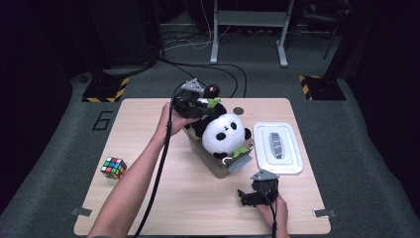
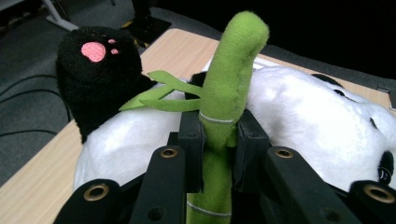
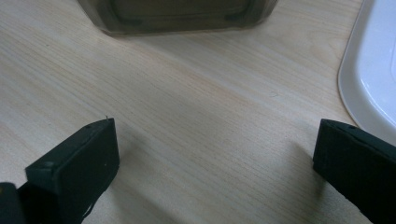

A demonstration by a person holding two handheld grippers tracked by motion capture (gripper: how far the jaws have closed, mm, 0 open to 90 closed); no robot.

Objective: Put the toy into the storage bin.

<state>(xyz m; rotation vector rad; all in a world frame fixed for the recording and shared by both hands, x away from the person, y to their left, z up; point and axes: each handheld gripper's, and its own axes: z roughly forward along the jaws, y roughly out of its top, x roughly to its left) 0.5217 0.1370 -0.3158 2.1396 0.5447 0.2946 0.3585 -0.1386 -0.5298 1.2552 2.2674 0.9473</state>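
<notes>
Wooden table [image 1: 148,198]; left gripper [image 2: 217,140] clamping panda's green bamboo [image 2: 229,84].

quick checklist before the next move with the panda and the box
1. Left gripper shut on the green bamboo stalk: ok.
2. Panda sits fully in the box: not ok, most of it sticks out above the rim.
3. Right gripper open and holding nothing, over bare table: ok.
4. Lid lies clear of the box, to its right: ok.
5. Box steadied by a hand: not ok.
</notes>
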